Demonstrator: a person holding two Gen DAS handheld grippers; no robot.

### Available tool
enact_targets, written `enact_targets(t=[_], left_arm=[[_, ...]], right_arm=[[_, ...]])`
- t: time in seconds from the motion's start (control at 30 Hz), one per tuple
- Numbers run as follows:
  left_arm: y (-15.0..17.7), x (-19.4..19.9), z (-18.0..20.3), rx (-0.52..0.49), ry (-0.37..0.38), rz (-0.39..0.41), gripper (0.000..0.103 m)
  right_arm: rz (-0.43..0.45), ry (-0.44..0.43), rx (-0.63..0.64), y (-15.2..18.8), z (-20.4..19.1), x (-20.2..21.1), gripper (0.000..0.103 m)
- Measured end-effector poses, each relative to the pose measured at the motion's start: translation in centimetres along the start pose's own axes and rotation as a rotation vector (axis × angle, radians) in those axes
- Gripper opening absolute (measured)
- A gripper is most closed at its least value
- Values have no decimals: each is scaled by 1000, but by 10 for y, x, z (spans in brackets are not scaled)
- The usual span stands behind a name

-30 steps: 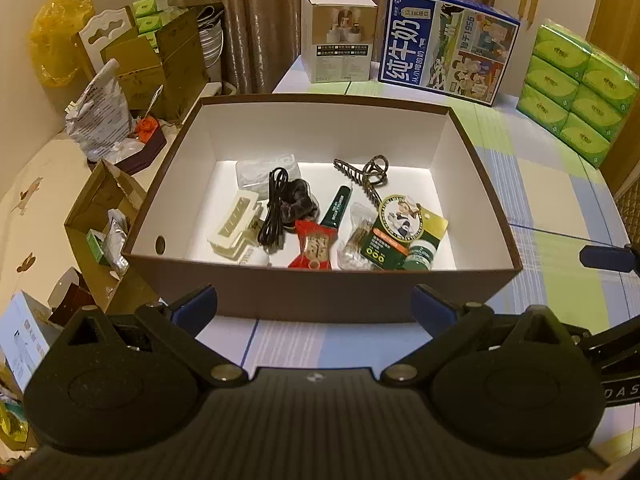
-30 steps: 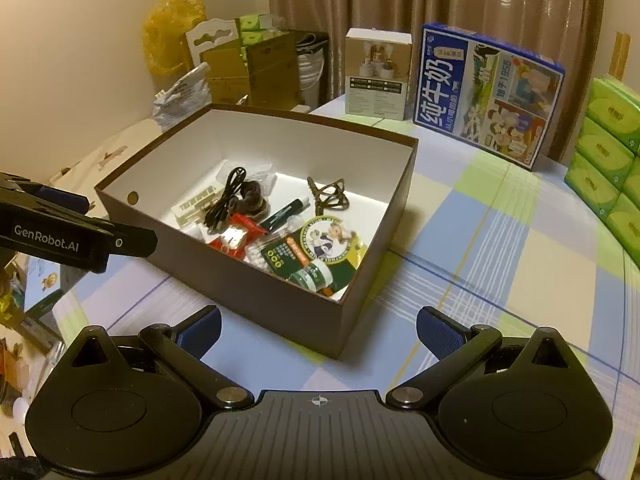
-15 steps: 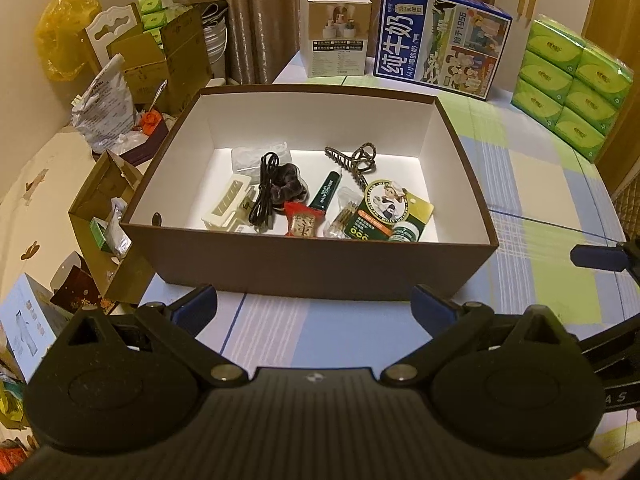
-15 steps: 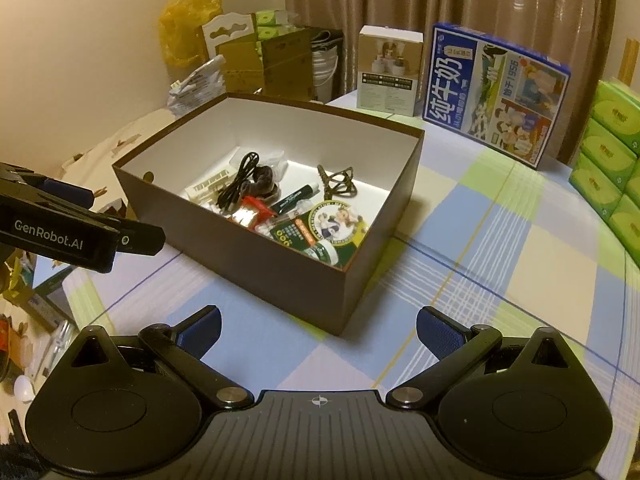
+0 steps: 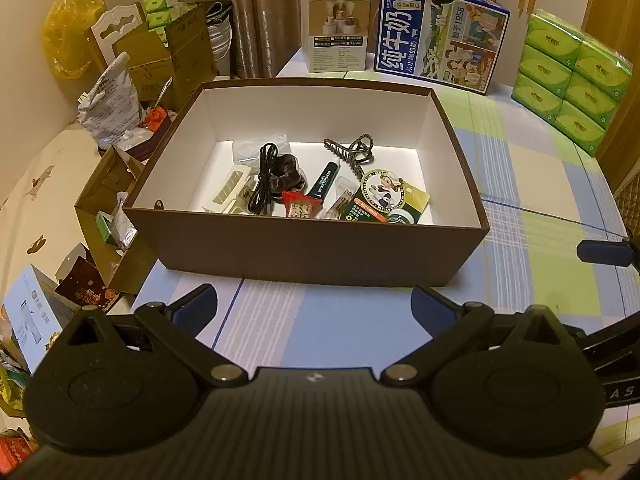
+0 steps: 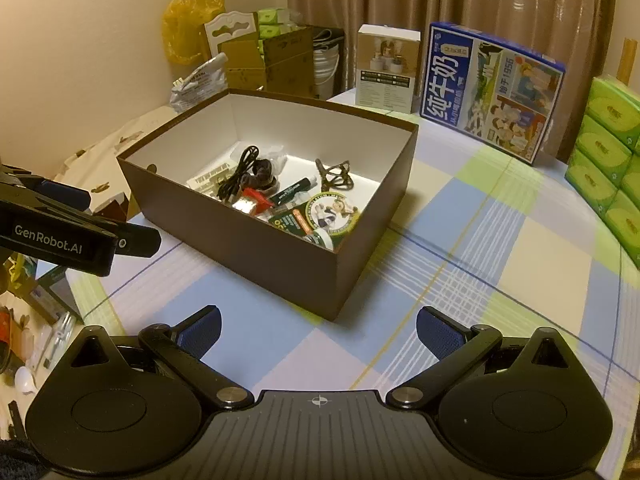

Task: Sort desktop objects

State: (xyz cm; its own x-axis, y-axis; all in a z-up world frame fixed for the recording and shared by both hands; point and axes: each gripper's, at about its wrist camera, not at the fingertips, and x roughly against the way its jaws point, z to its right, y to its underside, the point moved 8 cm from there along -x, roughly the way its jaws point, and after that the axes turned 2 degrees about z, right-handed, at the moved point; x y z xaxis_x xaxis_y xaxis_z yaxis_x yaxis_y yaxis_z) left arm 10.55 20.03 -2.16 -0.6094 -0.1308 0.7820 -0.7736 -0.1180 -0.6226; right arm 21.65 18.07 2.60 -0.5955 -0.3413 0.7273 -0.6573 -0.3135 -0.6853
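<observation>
Checked tablecloth (image 5: 532, 248), brown box (image 5: 304, 252) farther off than before, each hand-held gripper (image 5: 312, 308) (image 6: 318, 330) wide, empty.

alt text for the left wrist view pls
An open brown box sits on a checked tablecloth, holding small items including a black cable and a green tube. The left gripper hovers before it, jaws open and empty.

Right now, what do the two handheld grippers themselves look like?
Both the left gripper and the right gripper are matte black plastic: a ribbed centre plate, two rounded housings, silver pivot screws and linkage arms ending in blue textured pads. The left gripper's side reads "GenRobot.AI" in white. No cables or sleeves show.
</observation>
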Motion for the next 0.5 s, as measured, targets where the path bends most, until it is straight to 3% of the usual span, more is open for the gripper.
enact_targets(t=[0.5], left_arm=[[12, 6, 5, -4, -9, -9, 102]], right_arm=[[-9, -7, -3, 11, 0, 11, 101]])
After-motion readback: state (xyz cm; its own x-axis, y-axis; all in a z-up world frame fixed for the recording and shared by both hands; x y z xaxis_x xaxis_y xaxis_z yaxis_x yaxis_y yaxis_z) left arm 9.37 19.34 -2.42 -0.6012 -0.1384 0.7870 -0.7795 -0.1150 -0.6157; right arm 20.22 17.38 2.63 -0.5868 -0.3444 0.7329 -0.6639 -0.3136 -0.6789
